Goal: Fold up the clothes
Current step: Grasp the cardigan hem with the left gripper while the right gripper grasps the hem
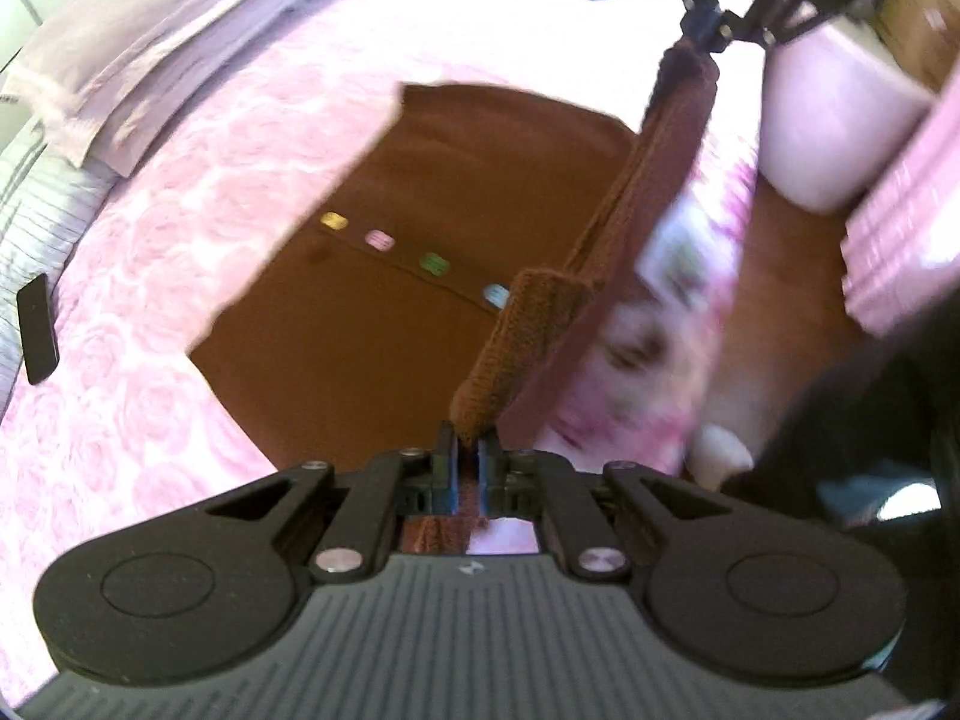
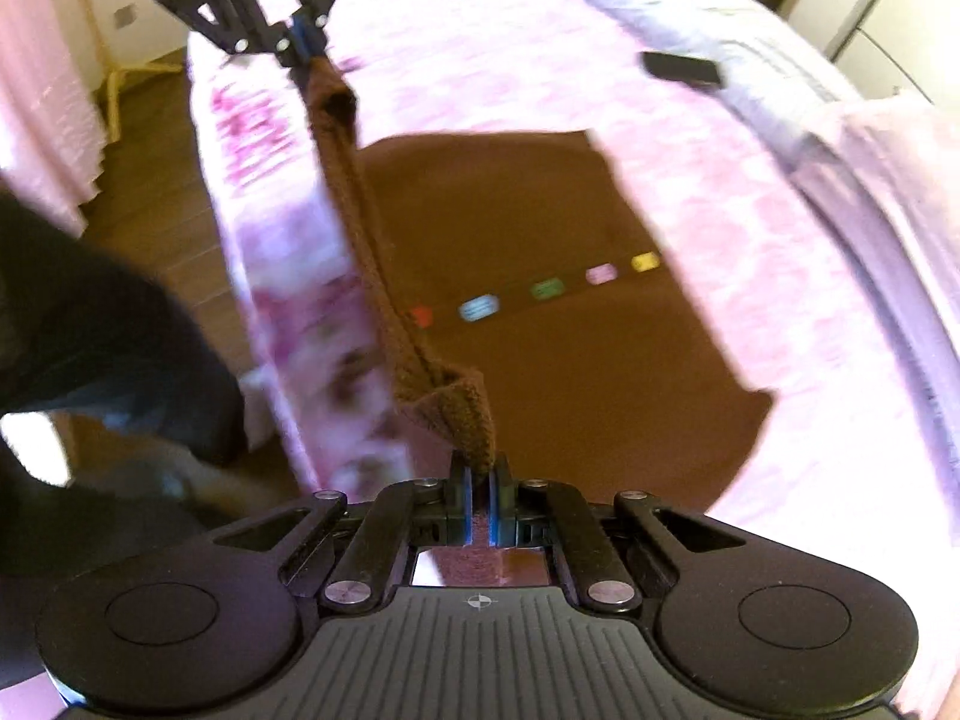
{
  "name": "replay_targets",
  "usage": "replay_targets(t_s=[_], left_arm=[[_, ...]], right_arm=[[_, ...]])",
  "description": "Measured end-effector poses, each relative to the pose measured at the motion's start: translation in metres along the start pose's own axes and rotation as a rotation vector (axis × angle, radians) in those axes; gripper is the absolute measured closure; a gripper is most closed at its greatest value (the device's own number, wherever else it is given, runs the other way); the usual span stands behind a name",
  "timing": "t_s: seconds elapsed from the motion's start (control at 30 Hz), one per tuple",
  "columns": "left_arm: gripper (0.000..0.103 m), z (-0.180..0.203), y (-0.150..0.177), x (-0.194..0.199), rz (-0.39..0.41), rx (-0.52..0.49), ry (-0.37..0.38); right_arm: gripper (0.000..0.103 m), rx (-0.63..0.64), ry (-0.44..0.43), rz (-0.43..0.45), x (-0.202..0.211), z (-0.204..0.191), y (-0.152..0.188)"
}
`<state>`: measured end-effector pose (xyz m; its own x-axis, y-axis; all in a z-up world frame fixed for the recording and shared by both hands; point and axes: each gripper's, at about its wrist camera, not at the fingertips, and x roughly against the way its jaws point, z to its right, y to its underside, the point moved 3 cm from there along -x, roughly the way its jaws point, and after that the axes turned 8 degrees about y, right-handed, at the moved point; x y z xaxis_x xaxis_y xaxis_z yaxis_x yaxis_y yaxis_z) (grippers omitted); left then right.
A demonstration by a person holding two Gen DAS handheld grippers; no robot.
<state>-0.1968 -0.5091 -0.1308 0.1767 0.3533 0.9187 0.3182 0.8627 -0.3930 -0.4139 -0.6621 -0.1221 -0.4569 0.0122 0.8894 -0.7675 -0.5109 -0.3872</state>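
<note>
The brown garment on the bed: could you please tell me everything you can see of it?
The brown garment looks like soft, fuzzy knit. A row of small coloured patches in yellow, pink, green, blue and red crosses it. Most of it lies flat on the pink floral bedspread, while its near edge is lifted and stretched taut between the left claw and the right claw, each shut on a corner.

A pink rose-patterned bed [image 1: 150, 192] carries a brown garment [image 1: 372, 300] and a dark phone [image 1: 37, 327].
</note>
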Motion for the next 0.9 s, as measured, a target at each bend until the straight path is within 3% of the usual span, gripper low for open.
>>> replay_targets(t_s=[0.17, 0.33, 0.53, 0.9], left_arm=[[0.1, -0.094, -0.024, -0.033, 0.04, 0.059, 0.112], [0.1, -0.166, -0.029, -0.076, 0.029, 0.117, 0.216], [0.1, -0.206, -0.029, -0.11, -0.003, 0.122, 0.277], [0.099, -0.25, -0.033, -0.163, -0.053, 0.238, 0.27]], right_arm=[[0.1, -0.013, -0.048, -0.048, -0.046, 0.059, -0.03], [0.1, -0.031, -0.105, -0.133, -0.098, 0.101, -0.044], [0.1, -0.071, -0.138, -0.178, -0.144, 0.148, -0.06], [0.1, -0.135, -0.194, -0.165, -0.204, 0.22, -0.065]])
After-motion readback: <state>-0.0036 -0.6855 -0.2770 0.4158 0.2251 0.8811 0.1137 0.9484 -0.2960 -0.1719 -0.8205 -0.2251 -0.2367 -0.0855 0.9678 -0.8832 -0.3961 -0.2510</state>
